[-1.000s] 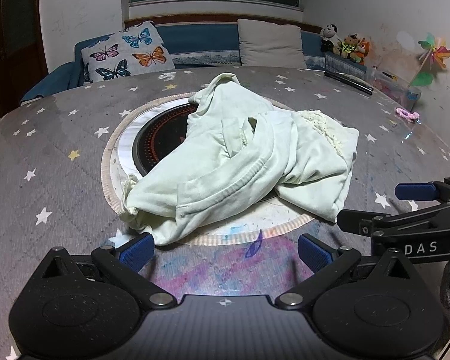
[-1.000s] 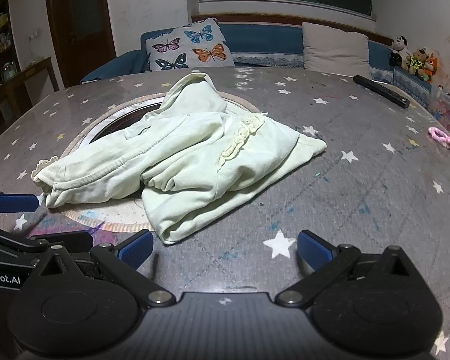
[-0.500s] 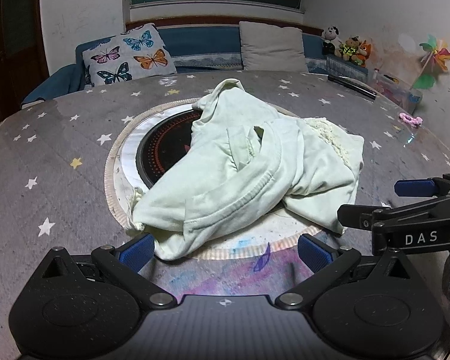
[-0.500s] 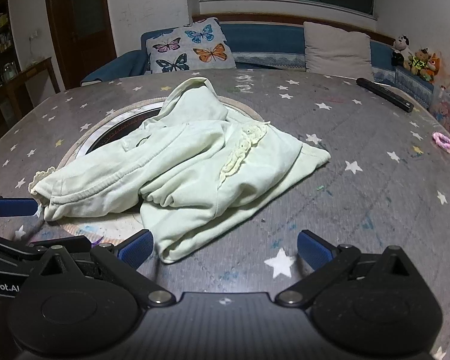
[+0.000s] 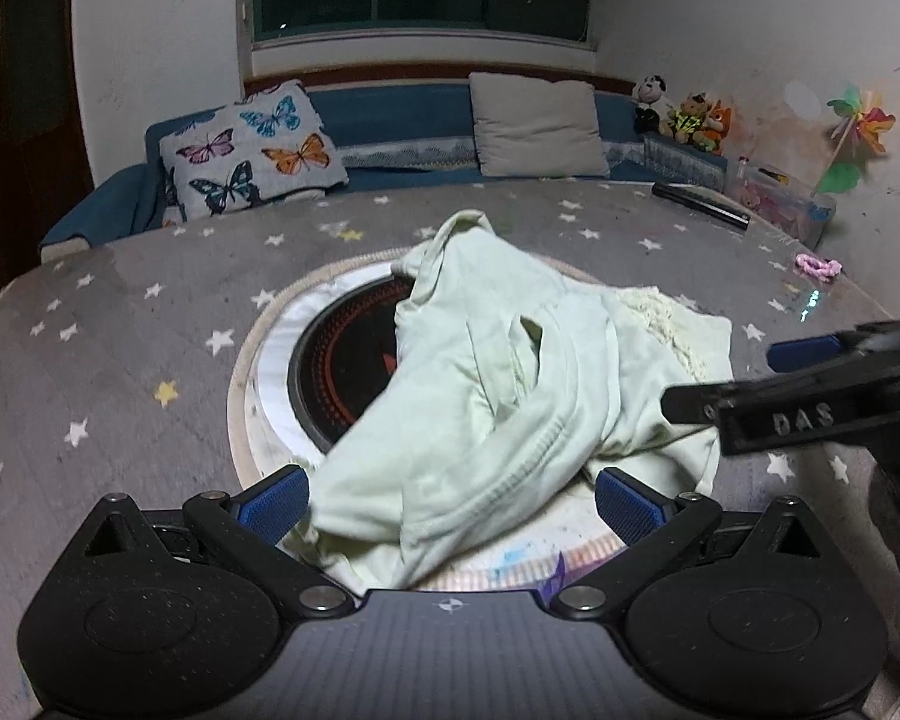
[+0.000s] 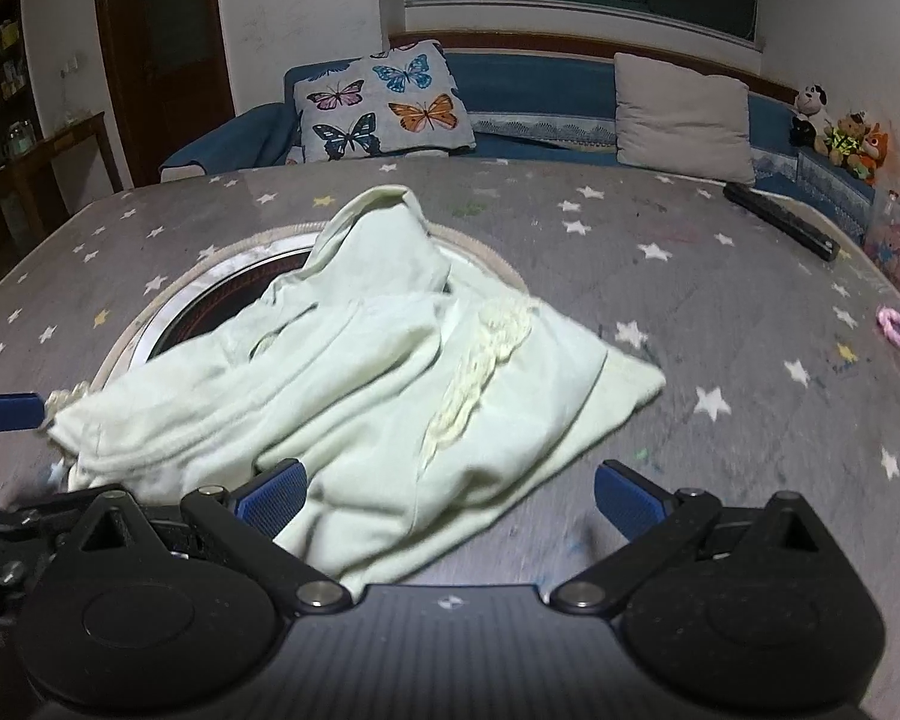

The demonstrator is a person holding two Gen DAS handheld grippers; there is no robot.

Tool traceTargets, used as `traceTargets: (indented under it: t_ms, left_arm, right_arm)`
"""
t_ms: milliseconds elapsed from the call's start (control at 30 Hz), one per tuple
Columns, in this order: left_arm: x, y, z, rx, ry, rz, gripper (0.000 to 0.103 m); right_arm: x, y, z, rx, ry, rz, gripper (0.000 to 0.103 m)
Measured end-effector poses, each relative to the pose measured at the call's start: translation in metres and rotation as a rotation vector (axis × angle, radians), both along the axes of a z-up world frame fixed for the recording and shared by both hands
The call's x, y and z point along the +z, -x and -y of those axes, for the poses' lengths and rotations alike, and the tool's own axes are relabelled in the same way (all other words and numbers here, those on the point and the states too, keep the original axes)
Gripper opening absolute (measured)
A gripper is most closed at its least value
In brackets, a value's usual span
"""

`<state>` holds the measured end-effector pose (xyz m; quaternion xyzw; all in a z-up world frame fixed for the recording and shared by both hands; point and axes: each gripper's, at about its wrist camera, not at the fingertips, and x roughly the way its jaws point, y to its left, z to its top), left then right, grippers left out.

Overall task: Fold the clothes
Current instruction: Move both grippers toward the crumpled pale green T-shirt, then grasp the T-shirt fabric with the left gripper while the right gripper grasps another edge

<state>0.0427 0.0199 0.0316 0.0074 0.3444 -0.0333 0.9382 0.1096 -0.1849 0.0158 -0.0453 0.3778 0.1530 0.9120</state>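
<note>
Star-print table [image 5: 120,360], crumpled pale-green garment [image 5: 510,396] ctr frame; left gripper [image 5: 450,495] & right gripper [image 6: 450,492] low at near edge, both jaws wide apart, holding nothing.

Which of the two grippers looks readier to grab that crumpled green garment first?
Probably the left gripper: it is open and the garment's near hem lies between its fingers. The right gripper, open too, has cloth only by its left finger.

Crumpled pale green garment [image 5: 510,396] on starry table [image 5: 90,360], left hand-held gripper [image 5: 450,495] wide open
</note>
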Motion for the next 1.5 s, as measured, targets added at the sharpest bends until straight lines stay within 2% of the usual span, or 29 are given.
traceTargets:
  t_ms: [367, 500, 567, 700, 867, 1000, 1133, 1200, 1233, 1333, 1400, 1500]
  left_arm:
    - [-0.007, -0.018, 0.002, -0.046, -0.025, -0.026, 0.100]
    - [-0.011, -0.020, 0.004, -0.075, -0.036, -0.037, 0.092]
    - [-0.013, -0.021, 0.006, -0.095, -0.040, -0.044, 0.081]
    - [-0.017, -0.022, 0.011, -0.150, -0.058, -0.047, 0.070]
    - [-0.023, -0.024, 0.016, -0.201, -0.071, -0.055, 0.048]
    - [-0.023, -0.026, 0.018, -0.237, -0.077, -0.046, 0.049]
    - [-0.024, -0.029, 0.021, -0.264, -0.082, -0.046, 0.049]
    - [-0.026, -0.030, 0.022, -0.279, -0.084, -0.049, 0.039]
    - [-0.027, -0.030, 0.022, -0.285, -0.085, -0.052, 0.029]
    - [-0.027, -0.028, 0.021, -0.298, -0.079, -0.047, 0.017]
    - [-0.025, -0.025, 0.020, -0.305, -0.074, -0.036, 0.014]
    - [-0.022, -0.021, 0.018, -0.310, -0.073, -0.021, 0.012]
  right_arm:
    - [0.010, -0.042, -0.011, 0.007, 0.000, -0.002, 0.101]
    - [0.011, -0.051, -0.017, 0.023, 0.003, -0.001, 0.100]
    - [0.010, -0.055, -0.021, 0.027, 0.003, -0.003, 0.099]
    - [0.007, -0.065, -0.024, 0.033, -0.006, -0.021, 0.094]
    - [0.008, -0.077, -0.028, 0.032, -0.003, -0.017, 0.093]
    - [0.011, -0.085, -0.030, 0.034, -0.014, -0.016, 0.090]
    - [0.007, -0.096, -0.036, 0.037, -0.024, -0.042, 0.083]
    - [0.003, -0.101, -0.039, 0.036, -0.024, -0.061, 0.081]
    - [0.001, -0.103, -0.040, 0.036, -0.022, -0.069, 0.079]
    - [-0.004, -0.107, -0.043, 0.031, -0.024, -0.091, 0.070]
    - [-0.006, -0.108, -0.042, 0.028, -0.029, -0.102, 0.066]
    - [-0.005, -0.104, -0.041, 0.029, -0.021, -0.096, 0.051]
